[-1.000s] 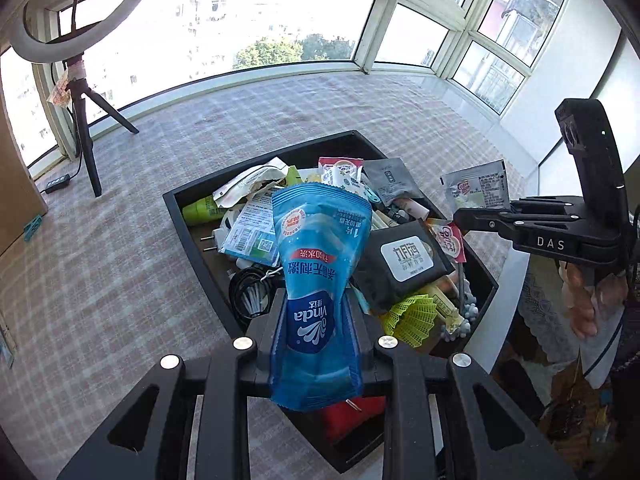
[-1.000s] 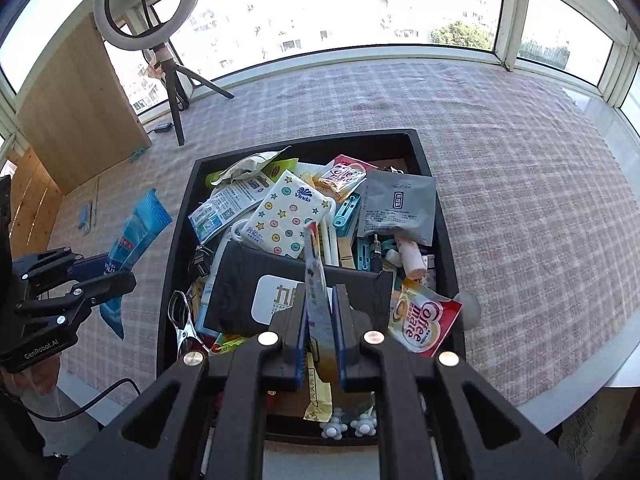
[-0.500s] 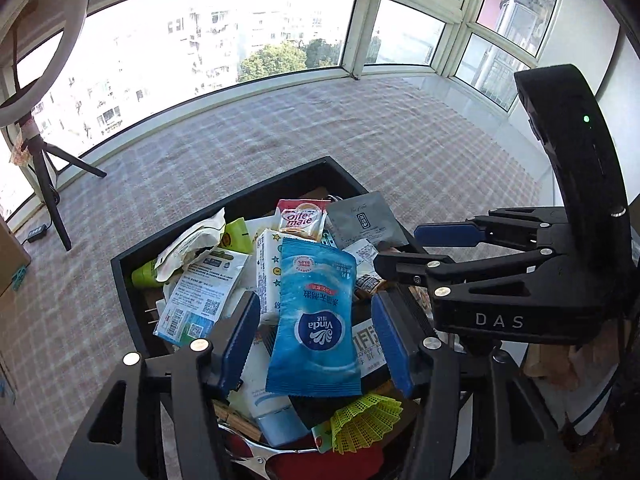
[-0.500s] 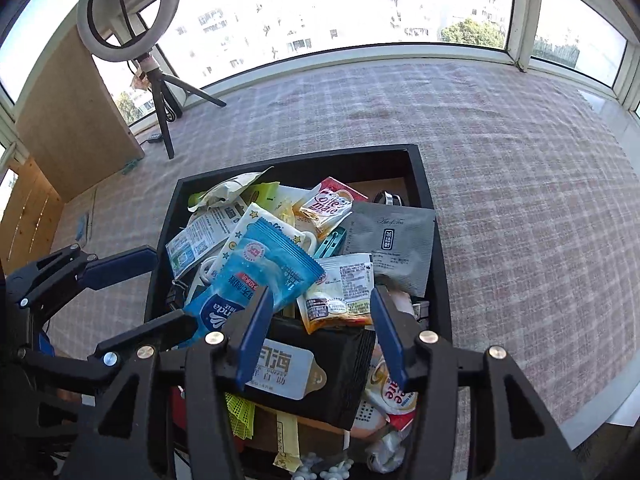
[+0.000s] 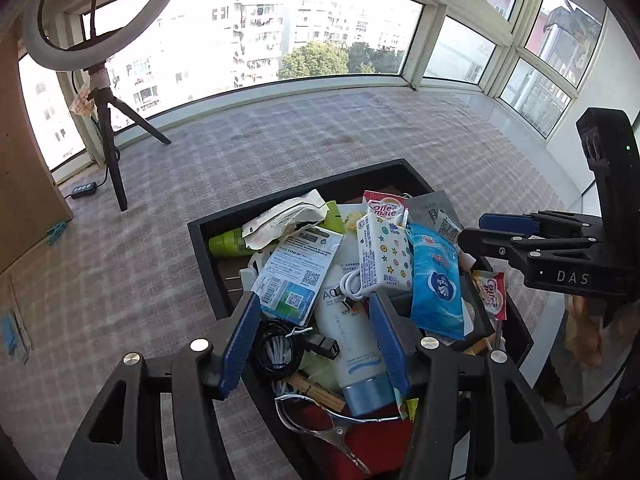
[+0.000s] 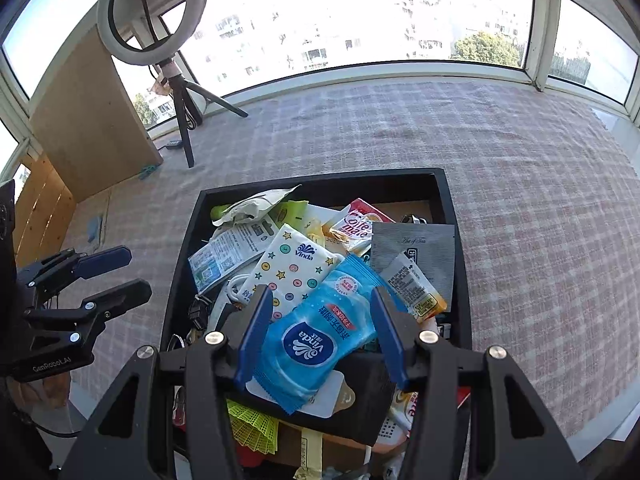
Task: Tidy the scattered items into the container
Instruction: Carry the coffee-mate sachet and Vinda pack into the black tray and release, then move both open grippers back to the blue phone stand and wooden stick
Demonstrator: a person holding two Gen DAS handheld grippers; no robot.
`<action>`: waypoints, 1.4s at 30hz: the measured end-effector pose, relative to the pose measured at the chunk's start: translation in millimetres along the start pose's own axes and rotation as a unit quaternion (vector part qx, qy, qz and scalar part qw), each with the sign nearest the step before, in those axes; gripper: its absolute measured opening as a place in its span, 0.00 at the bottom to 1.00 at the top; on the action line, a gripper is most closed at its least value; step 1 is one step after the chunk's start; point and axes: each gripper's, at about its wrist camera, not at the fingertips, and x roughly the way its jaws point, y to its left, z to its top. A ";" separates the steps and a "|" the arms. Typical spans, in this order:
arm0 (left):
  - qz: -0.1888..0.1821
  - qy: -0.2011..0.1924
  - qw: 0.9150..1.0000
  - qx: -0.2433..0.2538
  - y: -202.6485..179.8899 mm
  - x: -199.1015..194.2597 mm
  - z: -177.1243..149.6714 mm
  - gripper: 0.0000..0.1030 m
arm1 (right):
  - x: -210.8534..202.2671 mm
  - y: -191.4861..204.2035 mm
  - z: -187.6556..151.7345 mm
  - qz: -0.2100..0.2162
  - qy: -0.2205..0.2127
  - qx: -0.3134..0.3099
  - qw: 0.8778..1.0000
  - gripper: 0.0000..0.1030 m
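While both pairs of tongs are held above the black rectangular container (image 6: 452, 216), their blue pads are seen spread apart, having just been opening, with nothing pressed between them. The left tongs (image 5: 316, 340) hang over a smooth white tube (image 5: 352, 344) and a coiled black cable (image 5: 276, 348). The right tongs (image 6: 320, 332) hang over a glossy blue tissue packet (image 6: 316, 336), which lies flat on the heap inside the container, beside a star-printed white pack (image 6: 296, 272). The container is set on a checked woven cloth (image 6: 540, 200) covering the tabletop.
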 end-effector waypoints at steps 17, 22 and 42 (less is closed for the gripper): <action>0.077 0.002 0.990 -0.115 216.9 -53.4 -52.1 0.52 | 49.8 177.0 33.0 0.039 0.007 -0.106 0.994 0.49; 0.105 -0.001 0.981 -0.163 282.4 -64.2 -73.7 0.52 | 77.6 235.8 45.2 0.053 0.023 -0.136 0.989 0.49; 0.155 0.031 0.928 -0.337 513.3 -32.3 -130.6 0.44 | 235.7 499.1 65.6 0.153 0.117 -0.267 0.944 0.37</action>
